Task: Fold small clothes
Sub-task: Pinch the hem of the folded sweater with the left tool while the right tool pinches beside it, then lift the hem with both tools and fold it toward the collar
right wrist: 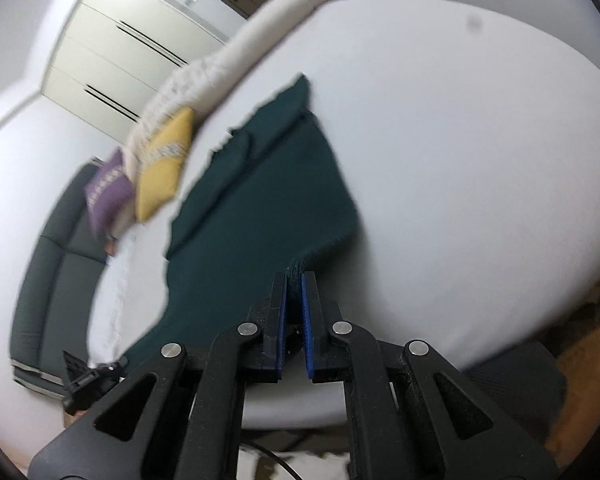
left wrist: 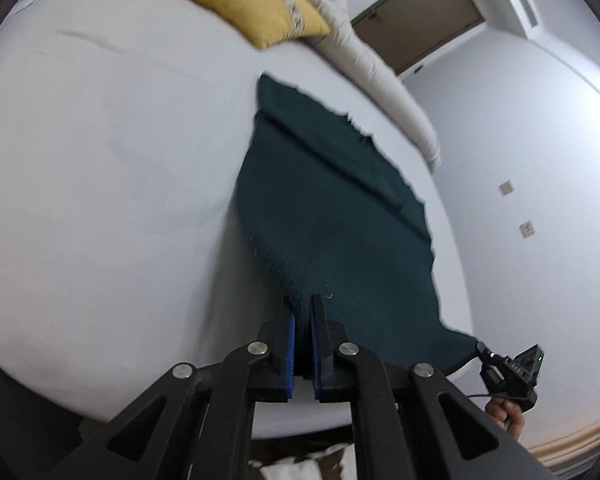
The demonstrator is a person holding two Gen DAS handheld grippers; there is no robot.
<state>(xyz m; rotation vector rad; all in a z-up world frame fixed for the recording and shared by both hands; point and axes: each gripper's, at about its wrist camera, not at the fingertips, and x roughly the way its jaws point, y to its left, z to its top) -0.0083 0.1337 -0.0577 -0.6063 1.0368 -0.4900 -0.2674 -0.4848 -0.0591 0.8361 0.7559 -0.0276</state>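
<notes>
both grippers are pinched shut on near corners of the green cloth [left wrist: 324, 216]: the left gripper [left wrist: 303, 304] at lower centre of its view, the right gripper [right wrist: 295, 280] likewise. the cloth runs up the white bed [left wrist: 100, 160], its far end folded over. only the left view shows the hand [left wrist: 506, 410], lower right; only the right view shows a purple cushion [right wrist: 108, 192] beside the yellow cushion [right wrist: 164, 168], mid left. edges are blurred.
</notes>
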